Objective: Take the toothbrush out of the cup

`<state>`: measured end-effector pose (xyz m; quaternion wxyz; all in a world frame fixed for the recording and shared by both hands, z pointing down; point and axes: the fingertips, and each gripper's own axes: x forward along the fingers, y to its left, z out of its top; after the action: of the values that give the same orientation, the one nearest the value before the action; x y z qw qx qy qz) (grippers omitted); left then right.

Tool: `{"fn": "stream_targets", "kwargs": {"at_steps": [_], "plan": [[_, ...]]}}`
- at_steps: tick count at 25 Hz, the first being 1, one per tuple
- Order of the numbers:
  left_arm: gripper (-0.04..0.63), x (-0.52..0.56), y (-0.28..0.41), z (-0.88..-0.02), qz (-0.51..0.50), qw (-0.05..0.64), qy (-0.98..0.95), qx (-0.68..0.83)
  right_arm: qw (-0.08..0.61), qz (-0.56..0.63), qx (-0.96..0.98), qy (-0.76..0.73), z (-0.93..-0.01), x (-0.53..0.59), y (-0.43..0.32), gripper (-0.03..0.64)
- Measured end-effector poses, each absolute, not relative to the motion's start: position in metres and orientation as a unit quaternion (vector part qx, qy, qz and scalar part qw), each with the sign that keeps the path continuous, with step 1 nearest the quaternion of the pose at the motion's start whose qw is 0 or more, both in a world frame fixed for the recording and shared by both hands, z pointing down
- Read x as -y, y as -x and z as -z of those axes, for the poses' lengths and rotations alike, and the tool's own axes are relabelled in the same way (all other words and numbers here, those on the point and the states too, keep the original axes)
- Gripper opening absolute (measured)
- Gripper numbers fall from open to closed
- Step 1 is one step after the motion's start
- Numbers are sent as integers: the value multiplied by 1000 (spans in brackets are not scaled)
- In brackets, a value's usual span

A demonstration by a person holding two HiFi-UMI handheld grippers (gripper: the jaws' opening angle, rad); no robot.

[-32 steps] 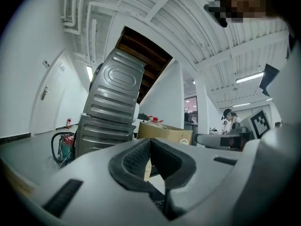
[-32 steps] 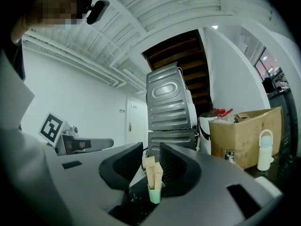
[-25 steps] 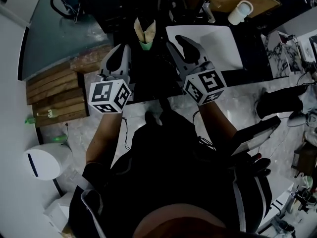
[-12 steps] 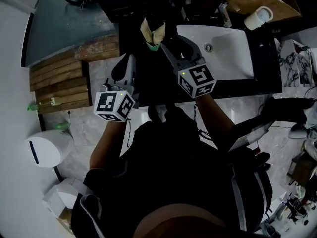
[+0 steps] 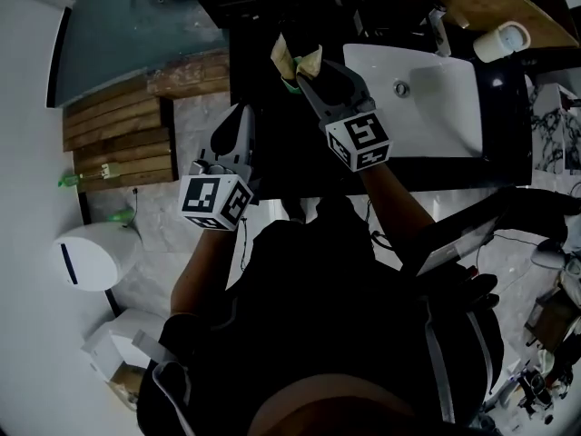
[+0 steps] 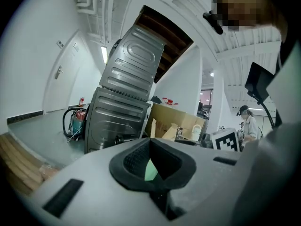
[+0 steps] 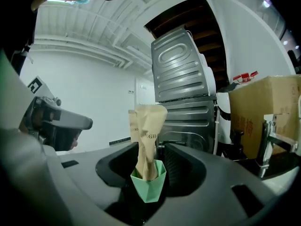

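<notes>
A green cup [image 7: 149,186] stands on the dark counter [image 5: 272,166] and holds paper-wrapped toothbrushes [image 7: 147,135]. My right gripper [image 7: 153,163] is open, with the cup between its jaws and a gap on each side. From the head view the cup [image 5: 290,82] sits at the tip of the right gripper [image 5: 325,76]. My left gripper [image 5: 238,116] hangs lower left of the cup, apart from it. It [image 6: 151,157] is open, and a sliver of the green cup [image 6: 150,170] shows through the gap.
A white sink basin [image 5: 440,107] with a tap [image 5: 442,33] lies right of the cup. A white container [image 5: 505,40] and a cardboard box [image 7: 268,109] stand behind it. Grey metal appliance casings [image 7: 181,79] rise at the back. Wooden planks [image 5: 118,125] lie to the left.
My right gripper has moved forward until the cup sits between its jaws. The left gripper has dropped back and left of the cup.
</notes>
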<state>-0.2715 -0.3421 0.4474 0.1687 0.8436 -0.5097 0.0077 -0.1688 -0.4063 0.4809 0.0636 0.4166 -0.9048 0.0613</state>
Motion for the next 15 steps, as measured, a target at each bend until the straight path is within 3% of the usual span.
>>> {"fn": "stream_targets", "kwargs": {"at_steps": [11, 15], "plan": [[6, 341, 265, -457, -24, 166, -854, 493, 65, -69, 907, -411, -501, 415, 174, 166], [6, 340, 267, -460, -26, 172, -852, 495, 67, -68, 907, -410, -503, 416, 176, 102]]}}
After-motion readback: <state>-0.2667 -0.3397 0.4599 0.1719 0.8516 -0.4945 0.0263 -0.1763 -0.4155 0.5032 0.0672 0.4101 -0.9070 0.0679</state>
